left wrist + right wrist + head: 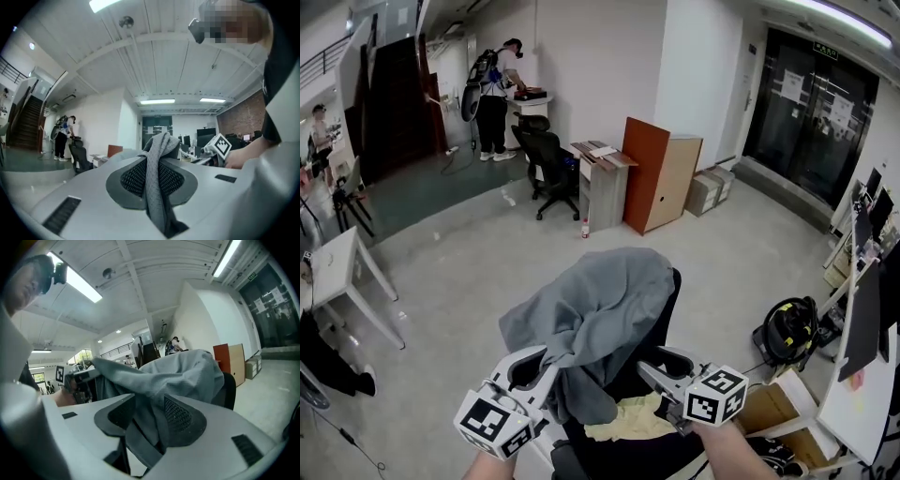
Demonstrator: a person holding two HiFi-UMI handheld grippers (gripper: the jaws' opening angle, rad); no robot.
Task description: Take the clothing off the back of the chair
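A grey garment point(609, 300) is draped over the back of a black chair point(671, 323) just in front of me. My left gripper point(542, 366) is at the garment's lower left edge. In the left gripper view it point(156, 176) is shut on a fold of the grey fabric point(159, 145), which runs between the pads and hangs out below. My right gripper point(651, 371) is at the garment's lower right. In the right gripper view its jaws point(150, 416) stand apart, with the grey cloth point(183, 369) lying loosely between them. A yellow cloth point(623, 419) lies on the seat.
A person point(492, 89) stands at a far desk beside another black office chair point(546, 159). A small desk point(600, 183) and an orange-brown cabinet point(661, 173) stand behind the chair. A black and yellow machine point(789, 330) and a cardboard box point(769, 408) are at right, a white table point(333, 267) at left.
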